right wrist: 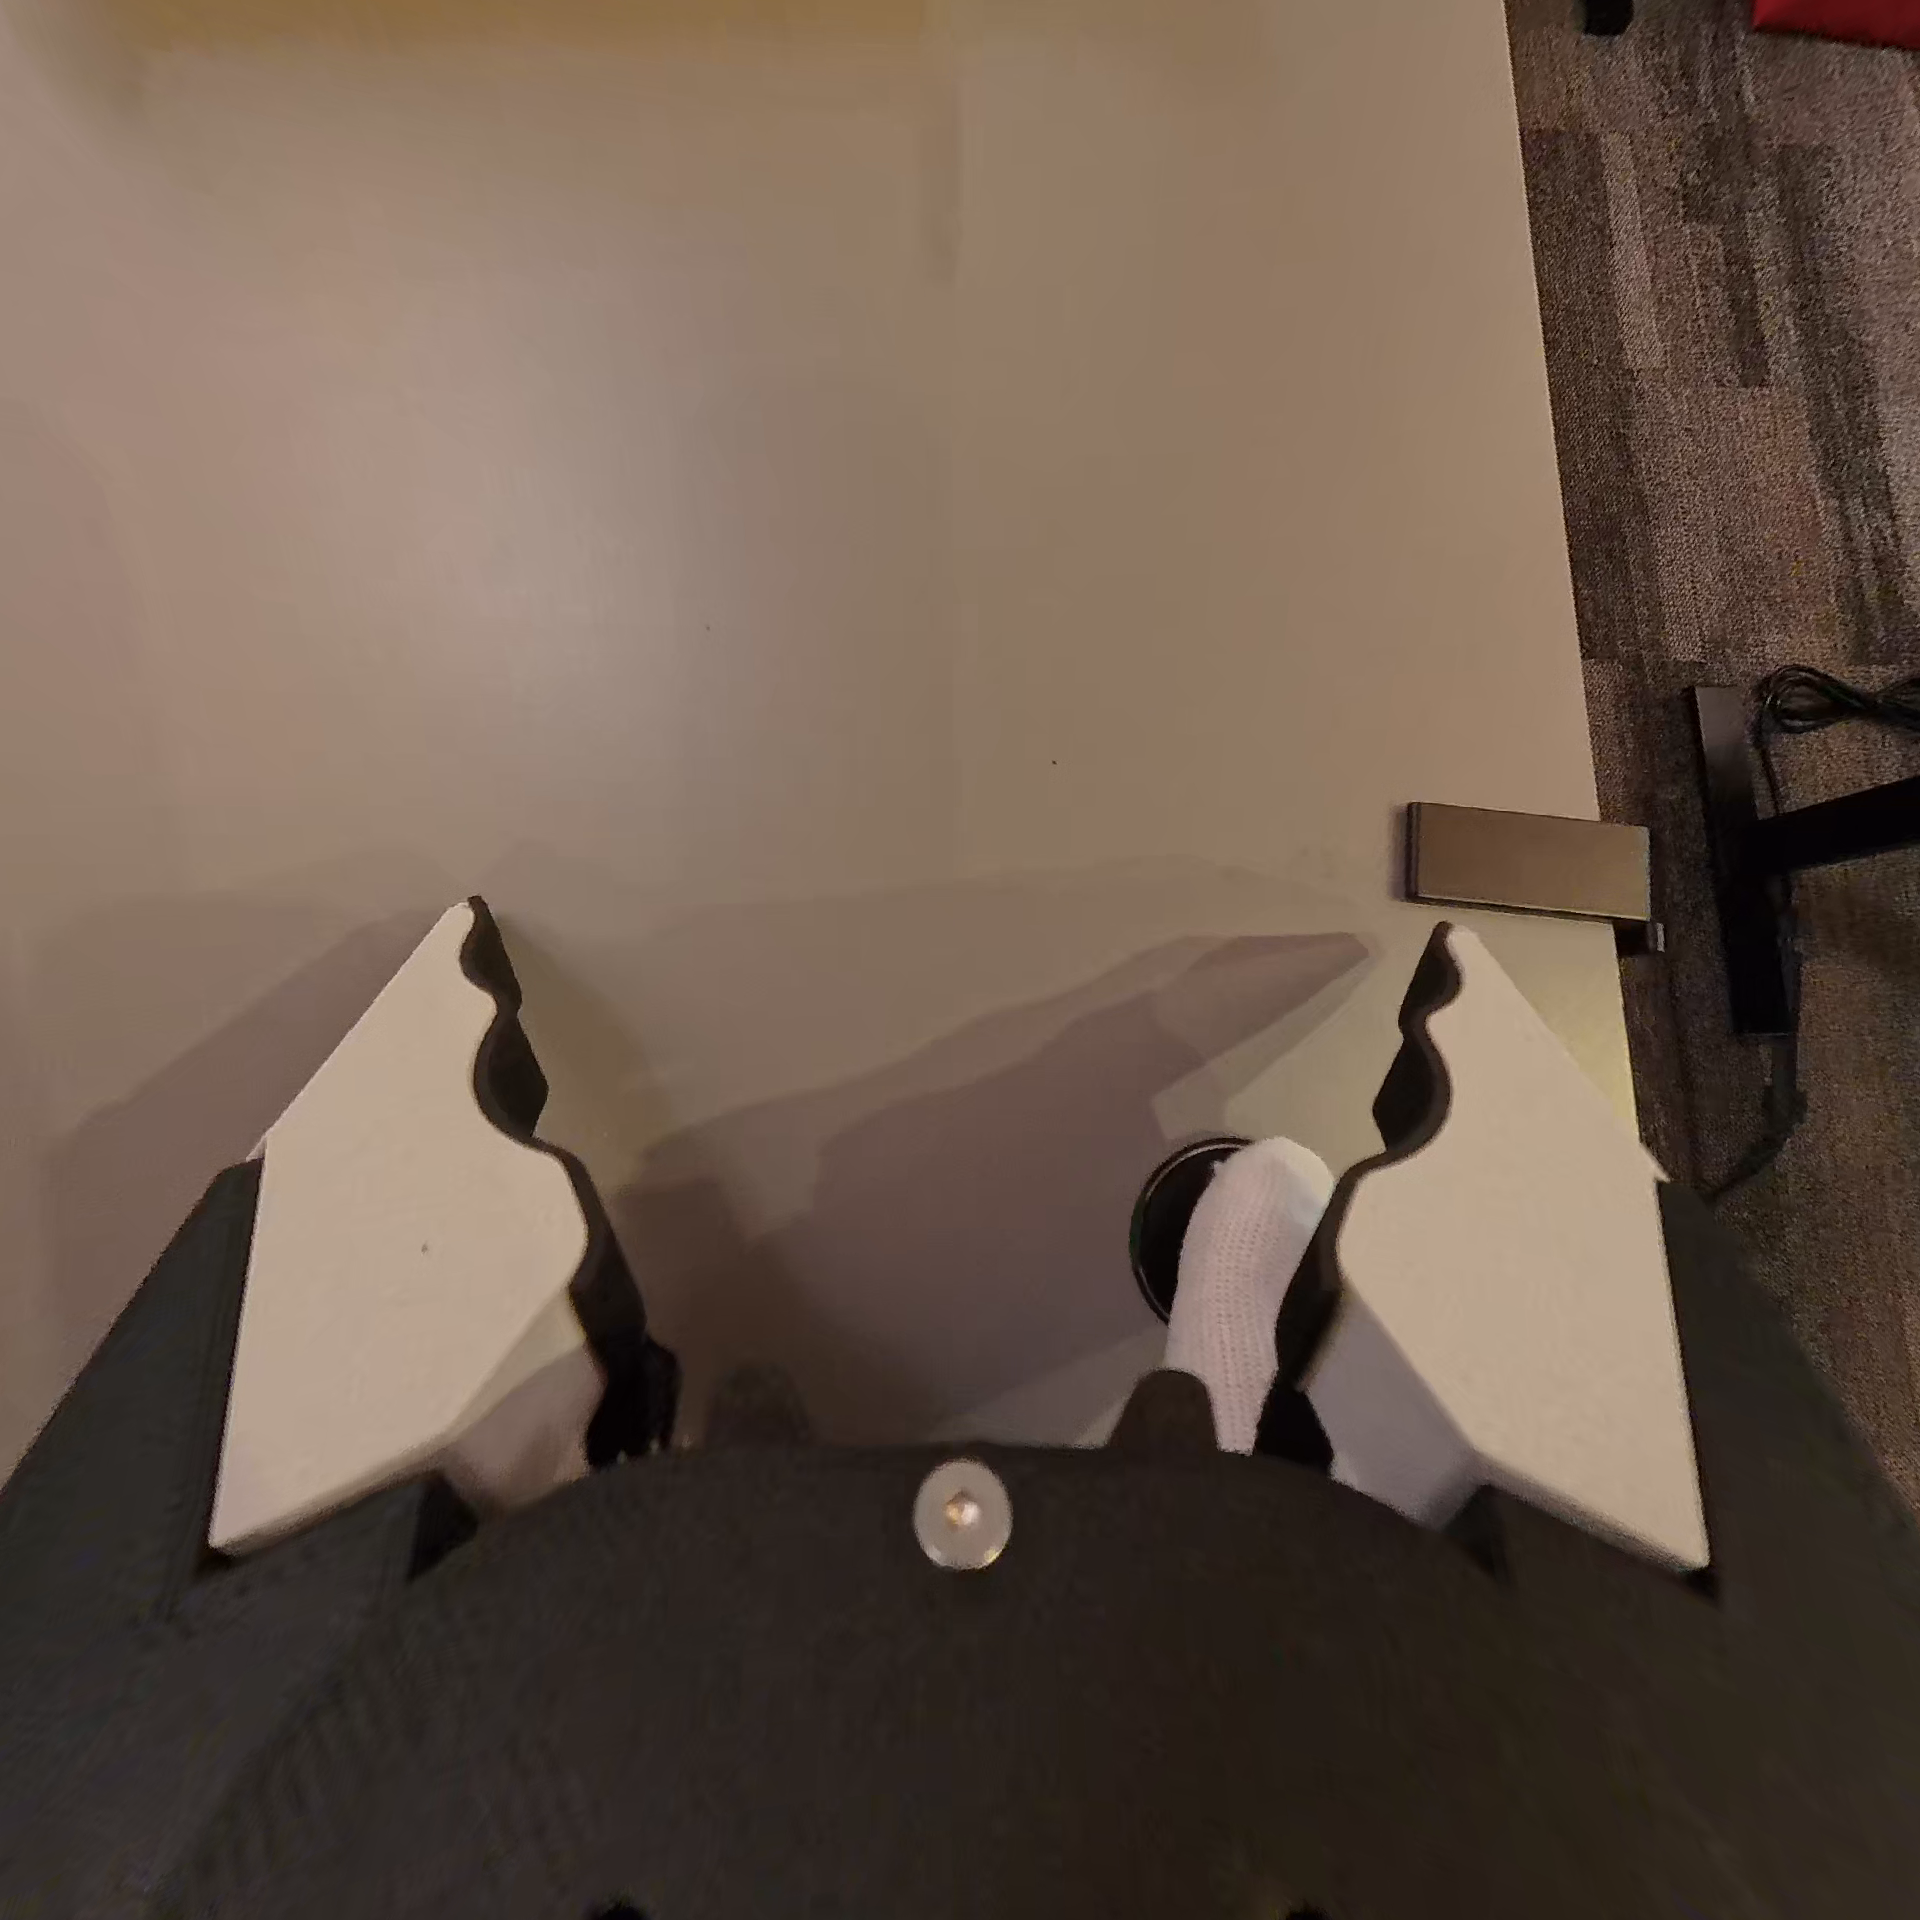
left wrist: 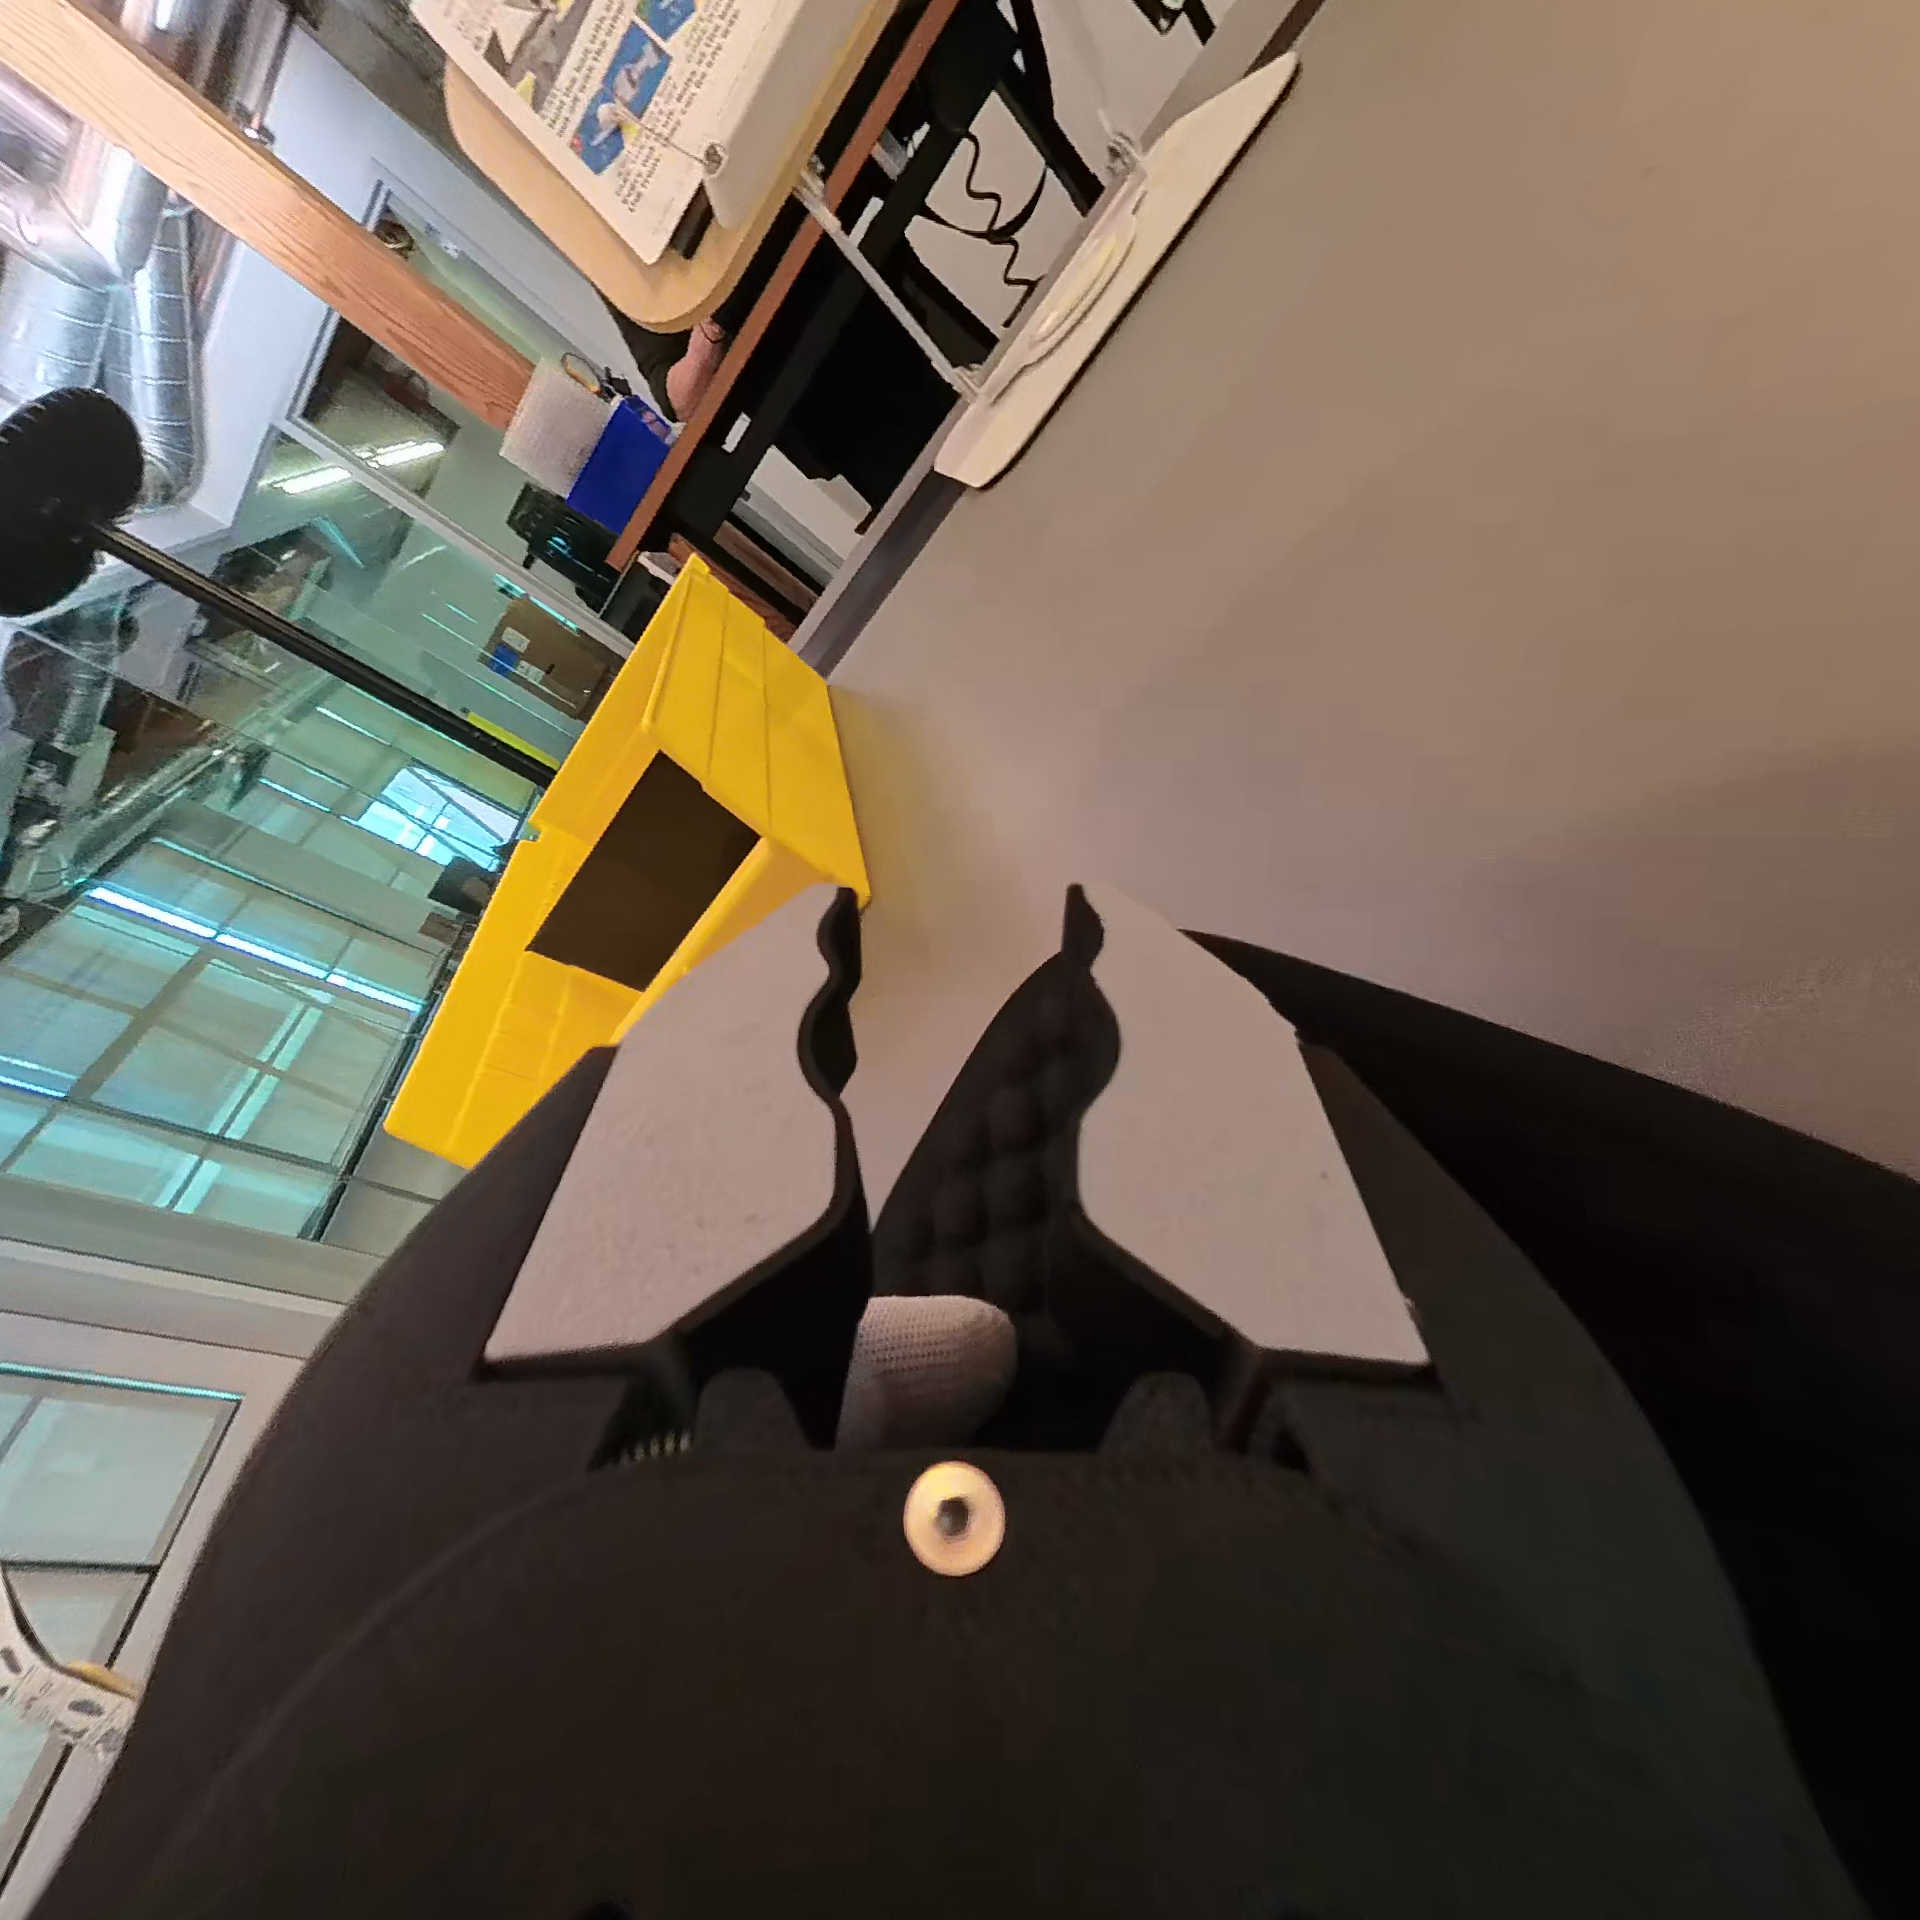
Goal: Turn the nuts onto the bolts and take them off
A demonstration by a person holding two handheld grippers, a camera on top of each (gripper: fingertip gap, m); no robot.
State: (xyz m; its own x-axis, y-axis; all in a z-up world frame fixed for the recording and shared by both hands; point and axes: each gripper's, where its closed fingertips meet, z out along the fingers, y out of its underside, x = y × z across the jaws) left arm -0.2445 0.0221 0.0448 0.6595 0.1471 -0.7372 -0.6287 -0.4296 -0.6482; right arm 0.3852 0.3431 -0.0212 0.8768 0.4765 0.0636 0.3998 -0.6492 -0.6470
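left claw [left wrist: 961,904] partly open, gripping nothing, tilting beside yellow bin [left wrist: 727,748] at 10 o'clock | right claw [right wrist: 956,914] gaping wide, empty, hovering over bare surface [right wrist: 727,468] | nuts, bolts unseen; probably binned; level left claw before reaching in
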